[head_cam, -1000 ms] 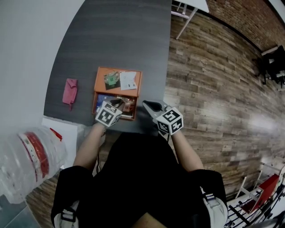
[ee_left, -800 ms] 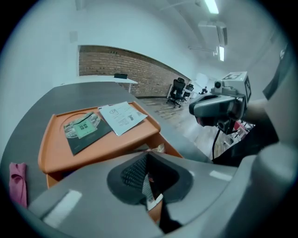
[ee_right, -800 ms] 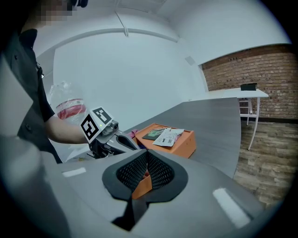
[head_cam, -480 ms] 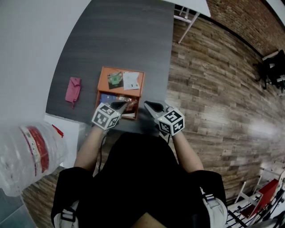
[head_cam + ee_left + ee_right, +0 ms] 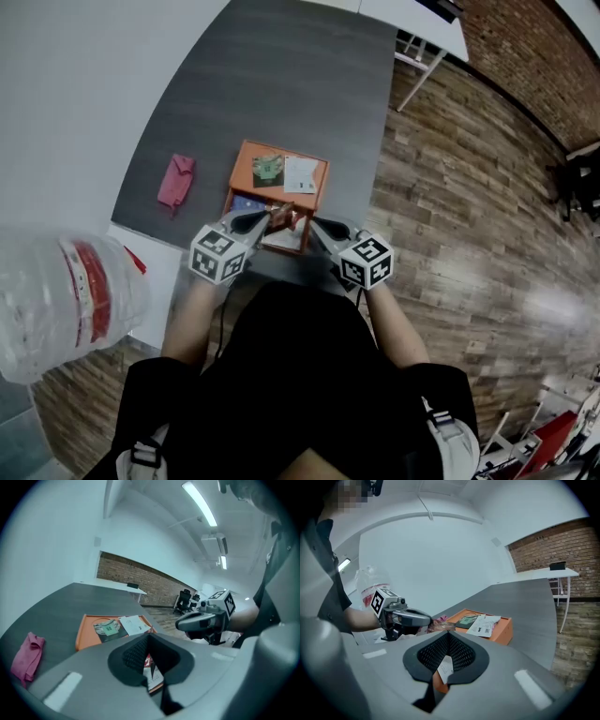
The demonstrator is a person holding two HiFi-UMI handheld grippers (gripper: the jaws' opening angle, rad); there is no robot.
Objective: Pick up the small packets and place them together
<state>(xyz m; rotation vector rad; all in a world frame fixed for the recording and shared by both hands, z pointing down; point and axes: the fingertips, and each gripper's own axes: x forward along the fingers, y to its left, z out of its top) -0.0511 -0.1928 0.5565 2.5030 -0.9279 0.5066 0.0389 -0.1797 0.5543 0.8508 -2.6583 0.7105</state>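
Note:
An orange tray (image 5: 247, 177) lies on the grey table, with a green packet (image 5: 267, 169) and a white packet (image 5: 300, 174) in its far half and more packets in its near half. My left gripper (image 5: 269, 217) hangs above the near half, shut on a small brownish-red packet (image 5: 282, 213). The right gripper view shows that packet (image 5: 439, 626) sticking out of the left gripper's tip. My right gripper (image 5: 320, 226) stays just right of the tray, shut, with nothing in it. A white packet (image 5: 445, 667) in the tray shows below its shut jaws.
A pink cloth (image 5: 175, 181) lies on the table left of the tray. A big water bottle (image 5: 66, 300) stands at the near left beside a white surface (image 5: 155, 272). The table's right edge drops to wooden floor (image 5: 450, 206).
My left gripper has lifted out of the tray's near half with the small packet in its jaws. The right gripper has stayed where it was.

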